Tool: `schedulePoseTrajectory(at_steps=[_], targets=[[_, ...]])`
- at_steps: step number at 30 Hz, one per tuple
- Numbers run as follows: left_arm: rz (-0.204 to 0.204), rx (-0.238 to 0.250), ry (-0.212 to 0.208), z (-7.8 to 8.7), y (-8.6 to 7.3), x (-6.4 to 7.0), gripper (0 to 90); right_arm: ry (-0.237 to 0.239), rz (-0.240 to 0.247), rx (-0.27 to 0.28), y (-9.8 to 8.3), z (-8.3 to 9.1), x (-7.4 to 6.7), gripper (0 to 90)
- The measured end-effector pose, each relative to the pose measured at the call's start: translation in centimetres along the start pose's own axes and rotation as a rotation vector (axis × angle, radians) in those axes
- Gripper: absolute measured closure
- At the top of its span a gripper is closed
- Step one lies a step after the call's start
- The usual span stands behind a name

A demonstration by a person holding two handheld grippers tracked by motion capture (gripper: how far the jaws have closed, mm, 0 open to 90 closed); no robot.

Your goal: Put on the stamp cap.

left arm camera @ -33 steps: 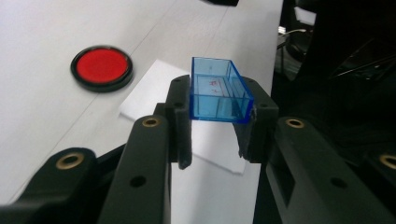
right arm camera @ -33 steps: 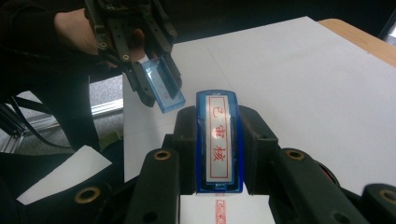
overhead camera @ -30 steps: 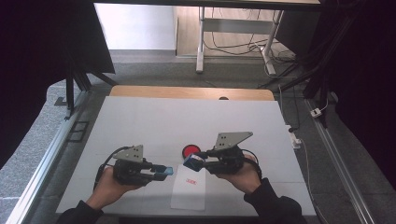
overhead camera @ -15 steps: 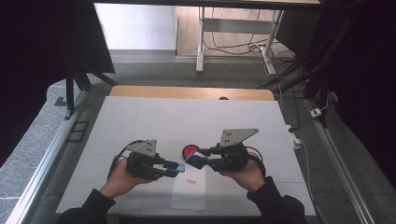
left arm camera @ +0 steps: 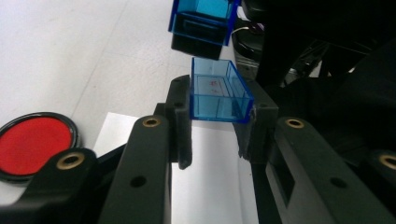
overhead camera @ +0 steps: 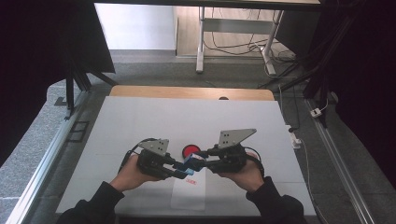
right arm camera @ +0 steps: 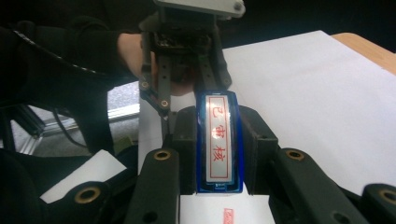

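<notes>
My left gripper (left arm camera: 217, 121) is shut on a clear blue cap (left arm camera: 218, 93), whose open side faces away from the camera. My right gripper (right arm camera: 217, 149) is shut on a blue stamp (right arm camera: 218, 140) with red characters on its white face. In the high view the left gripper (overhead camera: 181, 173) and the right gripper (overhead camera: 191, 161) meet tip to tip at the table's front centre, with the cap (overhead camera: 185, 173) just below the stamp (overhead camera: 190, 160). The left gripper view has the stamp (left arm camera: 201, 23) a short way beyond the cap, apart from it. The left gripper (right arm camera: 189, 95) faces the stamp's far end.
A round red ink pad (overhead camera: 190, 150) in a black rim lies just behind the gripper tips and appears again as the pad (left arm camera: 30, 142). Under the grippers lies a white paper sheet (overhead camera: 189, 196) with a red stamp print (overhead camera: 189, 182). A wooden strip (overhead camera: 191, 92) borders the white table at the back.
The left hand has moved right with the cap, toward the right gripper. The gap between cap and stamp has closed to a sliver. The right hand has kept still.
</notes>
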State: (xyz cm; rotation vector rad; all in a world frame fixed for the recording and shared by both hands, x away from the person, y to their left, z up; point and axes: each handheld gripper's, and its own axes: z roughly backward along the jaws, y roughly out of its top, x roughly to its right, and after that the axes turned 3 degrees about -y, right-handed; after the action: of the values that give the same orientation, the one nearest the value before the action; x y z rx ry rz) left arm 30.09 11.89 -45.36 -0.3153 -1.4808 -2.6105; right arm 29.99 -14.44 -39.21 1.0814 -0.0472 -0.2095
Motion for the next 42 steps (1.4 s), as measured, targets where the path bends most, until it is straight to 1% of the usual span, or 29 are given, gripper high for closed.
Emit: schedulePoseTrajectory(at_steps=[5, 14, 18, 23, 24, 25, 28, 32, 34, 37, 42], targets=[[-0.013, -0.012, -0.017, -0.2, -0.1, 0.0, 68.9, 0.036, 0.009, -0.006, 0.0, -0.5, -0.3, 71.4], [-0.024, -0.021, -0.041, -0.4, -0.2, 0.0, 68.9, 0.065, 0.03, -0.026, 0.1, -1.1, -0.8, 71.5], [-0.033, -0.018, -0.045, -0.4, -0.2, 0.0, 68.9, 0.074, 0.029, -0.02, 0.0, -1.2, -0.8, 71.4], [-0.042, 0.007, -0.066, -0.2, -0.2, 0.0, 69.0, 0.085, 0.037, -0.018, 0.1, -1.1, -0.8, 71.5], [-0.04, 0.01, -0.066, -0.2, -0.2, 0.1, 69.0, 0.09, 0.038, -0.017, 0.1, -1.2, -0.9, 71.5], [-0.048, 0.001, -0.064, -0.1, -0.2, 0.1, 69.0, 0.09, 0.04, -0.021, 0.1, -1.2, -0.9, 71.5], [-0.053, 0.003, -0.06, -0.1, -0.2, 0.1, 69.1, 0.09, 0.041, -0.027, 0.1, -1.4, -1.0, 71.5], [-0.065, 0.01, -0.054, -0.1, -0.1, 0.2, 69.2, 0.091, 0.033, -0.019, 0.0, -1.4, -0.9, 71.5], [-0.069, 0.022, -0.047, 0.0, -0.1, 0.3, 69.2, 0.091, 0.035, -0.019, 0.0, -1.3, -0.9, 71.5], [-0.09, 0.03, -0.044, 0.1, -0.1, 0.4, 69.3, 0.097, 0.018, 0.003, -0.1, -1.3, -0.8, 71.5], [-0.095, 0.039, -0.044, 0.3, 0.1, 0.5, 69.4, 0.111, -0.001, 0.032, -0.2, -1.1, -0.7, 71.5]])
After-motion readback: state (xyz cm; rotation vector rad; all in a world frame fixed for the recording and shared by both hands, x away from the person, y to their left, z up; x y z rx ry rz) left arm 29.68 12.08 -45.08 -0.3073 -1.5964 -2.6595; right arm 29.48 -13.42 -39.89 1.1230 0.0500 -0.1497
